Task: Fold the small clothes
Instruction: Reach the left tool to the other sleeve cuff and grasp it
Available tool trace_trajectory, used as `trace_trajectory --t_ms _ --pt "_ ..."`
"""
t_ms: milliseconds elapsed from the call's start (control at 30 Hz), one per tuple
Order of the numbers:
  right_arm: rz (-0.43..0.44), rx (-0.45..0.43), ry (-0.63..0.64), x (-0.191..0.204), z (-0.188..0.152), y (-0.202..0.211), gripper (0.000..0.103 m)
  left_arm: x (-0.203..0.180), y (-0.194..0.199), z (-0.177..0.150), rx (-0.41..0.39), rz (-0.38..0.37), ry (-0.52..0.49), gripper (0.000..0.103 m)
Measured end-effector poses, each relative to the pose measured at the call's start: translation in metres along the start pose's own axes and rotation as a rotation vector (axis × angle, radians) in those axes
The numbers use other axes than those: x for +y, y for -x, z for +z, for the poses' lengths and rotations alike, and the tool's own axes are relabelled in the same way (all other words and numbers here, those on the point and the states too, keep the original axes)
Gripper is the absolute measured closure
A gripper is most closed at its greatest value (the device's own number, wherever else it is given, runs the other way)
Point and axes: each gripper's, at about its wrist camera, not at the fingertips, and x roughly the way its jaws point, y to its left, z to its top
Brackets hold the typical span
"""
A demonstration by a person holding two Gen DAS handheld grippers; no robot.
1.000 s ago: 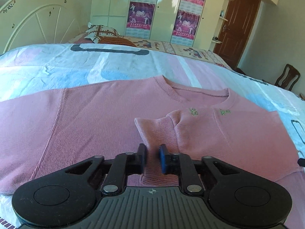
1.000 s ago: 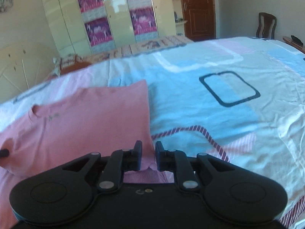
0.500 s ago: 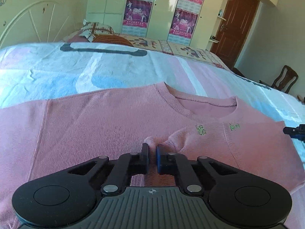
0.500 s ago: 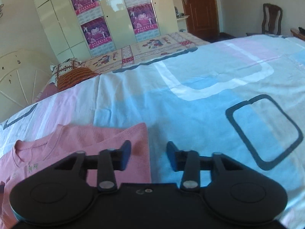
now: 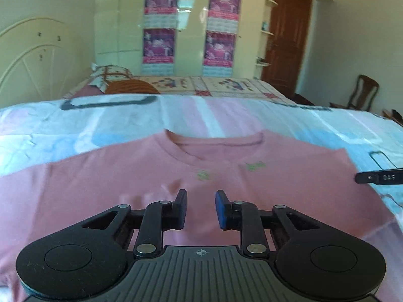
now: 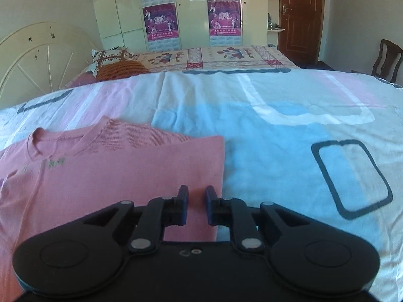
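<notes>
Bed [image 5: 252, 115], one pink sweater [image 5: 126, 183], two posters [image 6: 161, 22]

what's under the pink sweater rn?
The pink sweater lies flat on the patterned bedsheet, which shows all round it. Whatever is directly beneath is covered; its folded-in sleeves hide the front.

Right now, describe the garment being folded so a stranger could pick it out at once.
Start from the big bed whose cover is patterned in pale blue, pink and white blocks. On its near side lies a pink knit sweater, spread flat. Its solid pink ribbed fabric, round neckline and two small green marks below the collar set it apart from the patterned cover.
</notes>
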Motion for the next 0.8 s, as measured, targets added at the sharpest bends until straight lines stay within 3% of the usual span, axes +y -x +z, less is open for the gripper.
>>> trace_trajectory --t_ms 100,133,267,400,533,667,800 --pt "-0.051 0.009 0.041 0.008 -0.025 0.022 0.087 -0.016 -0.010 -0.020 0.102 0.021 -0.037 0.078" --pt "-0.059 0.012 0.052 0.010 -0.035 0.031 0.086 -0.017 -0.003 -0.025 0.073 0.025 -0.034 0.076" --pt "-0.048 -0.026 0.084 0.017 -0.060 0.068 0.082 -0.016 0.007 -0.032 0.086 0.019 0.007 0.064" --pt "-0.078 0.023 0.107 0.023 -0.059 0.061 0.081 -0.007 0.020 -0.027 0.060 0.024 0.036 0.063" --pt "-0.033 -0.064 0.014 0.023 -0.041 0.080 0.080 0.051 0.061 -0.028 -0.032 0.126 0.154 0.052" --pt "0.010 -0.072 -0.058 0.030 -0.034 0.080 0.078 0.159 0.112 -0.058 -0.060 0.322 0.348 0.052" --pt "0.067 -0.056 -0.080 0.065 -0.032 0.071 0.078 0.267 0.162 -0.098 -0.097 0.489 0.596 0.052"
